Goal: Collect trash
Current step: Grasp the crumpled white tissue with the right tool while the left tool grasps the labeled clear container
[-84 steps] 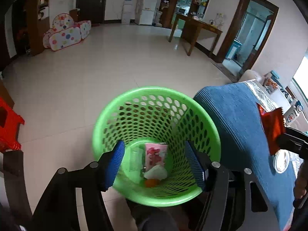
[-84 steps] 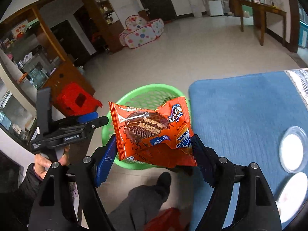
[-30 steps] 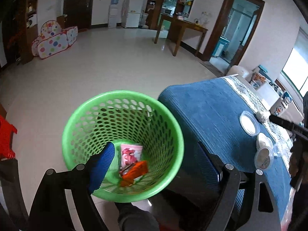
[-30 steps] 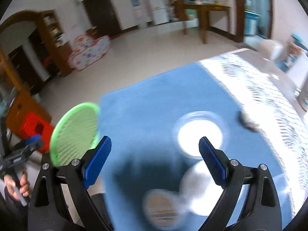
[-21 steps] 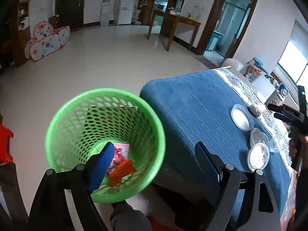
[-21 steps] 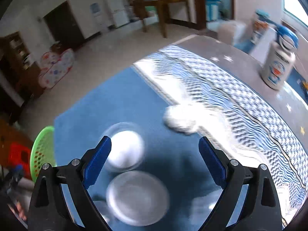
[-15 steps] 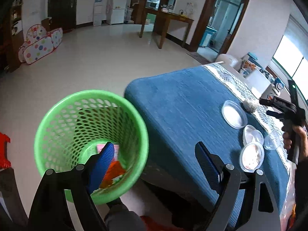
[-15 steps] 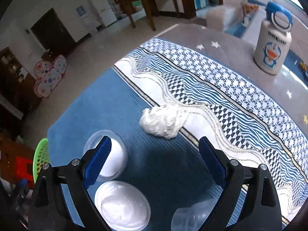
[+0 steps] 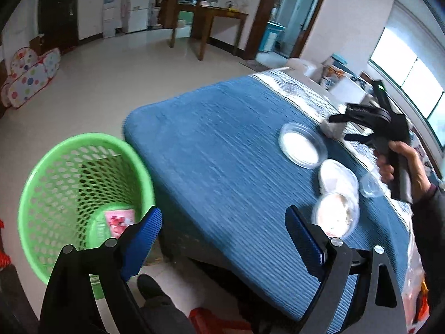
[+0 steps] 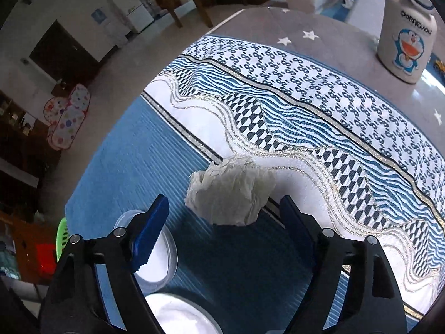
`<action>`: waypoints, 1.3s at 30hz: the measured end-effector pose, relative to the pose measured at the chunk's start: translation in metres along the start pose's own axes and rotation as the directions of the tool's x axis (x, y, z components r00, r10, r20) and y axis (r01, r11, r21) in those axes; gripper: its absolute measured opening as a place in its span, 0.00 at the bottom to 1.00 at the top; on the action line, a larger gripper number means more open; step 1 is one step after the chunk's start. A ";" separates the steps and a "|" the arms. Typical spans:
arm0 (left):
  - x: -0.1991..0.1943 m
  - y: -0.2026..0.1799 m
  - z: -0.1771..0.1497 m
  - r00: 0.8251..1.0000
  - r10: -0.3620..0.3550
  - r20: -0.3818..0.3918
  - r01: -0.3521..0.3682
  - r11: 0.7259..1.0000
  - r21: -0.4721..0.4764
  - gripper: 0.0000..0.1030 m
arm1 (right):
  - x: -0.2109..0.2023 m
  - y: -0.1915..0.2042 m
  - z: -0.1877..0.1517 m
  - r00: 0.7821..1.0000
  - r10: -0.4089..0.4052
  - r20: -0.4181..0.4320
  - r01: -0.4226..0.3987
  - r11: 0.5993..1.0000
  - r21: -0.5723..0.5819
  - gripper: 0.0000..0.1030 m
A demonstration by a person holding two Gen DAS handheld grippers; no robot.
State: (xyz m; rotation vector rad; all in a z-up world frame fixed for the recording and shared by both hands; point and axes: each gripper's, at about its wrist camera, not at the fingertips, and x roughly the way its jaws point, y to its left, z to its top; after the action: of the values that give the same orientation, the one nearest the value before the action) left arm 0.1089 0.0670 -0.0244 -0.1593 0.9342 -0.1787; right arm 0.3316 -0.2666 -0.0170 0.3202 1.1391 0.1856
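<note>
Right gripper (image 10: 222, 222) angled down over the table, blue pads either side of a crumpled wad of white paper (image 10: 230, 192). Jaws closing, wad between them, pads not yet touching it: a gap on both sides. Wad lying on the cloth (image 10: 306, 117) right where the plain blue ribbed part meets the white band with wavy lines and checkers. Just beside the left pad, a round clear plastic lid (image 10: 167, 250); below it, at the bottom edge, part of another white round lid (image 10: 178, 317). At the far corner of the table, well apart, a white bottle with a blue cartoon cat (image 10: 406, 47).

Left gripper (image 9: 222, 236) empty, jaws spread wide and opening a little more, nothing between the pads. Pointing down over the near edge of the table, with a green perforated basket (image 9: 50, 167) on the floor just beside the table corner. Inside the basket, a pink printed wrapper (image 9: 118, 220) at the bottom, partly hidden by the left pad. On the blue cloth, from this view, three round lids in a loose row (image 9: 336, 181) and a clear cup (image 9: 371, 185) close by. Beyond them, a hand (image 9: 400, 164) on the handle of the right gripper (image 9: 339, 128), its tips at the wad. Dark shoe (image 9: 148, 286) on the pale tiled floor below.
</note>
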 end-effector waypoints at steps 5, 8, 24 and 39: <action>0.010 -0.027 -0.006 0.998 -0.054 -0.038 0.057 0.995 0.086 0.89 | 0.005 0.002 -0.003 1.000 0.010 -0.015 -0.010 1.000 -0.016 0.57; 0.015 -0.047 -0.009 0.994 -0.089 -0.056 0.097 0.983 0.155 0.90 | 0.000 0.002 -0.005 1.000 0.025 -0.003 -0.025 0.999 -0.024 0.54; 0.064 -0.117 -0.012 0.964 -0.183 -0.191 0.240 0.909 0.340 0.91 | -0.072 -0.004 -0.031 0.987 0.133 0.091 -0.126 0.989 -0.082 0.54; 0.071 -0.121 -0.015 0.967 -0.188 -0.169 0.236 0.910 0.342 0.66 | -0.097 0.003 -0.058 0.974 0.199 0.111 -0.186 0.976 -0.115 0.54</action>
State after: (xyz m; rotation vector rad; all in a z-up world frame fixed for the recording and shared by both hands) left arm 0.1277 -0.0676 -0.0631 0.0931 0.9998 -0.5655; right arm 0.2394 -0.2840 0.0455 0.3450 0.9731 0.3901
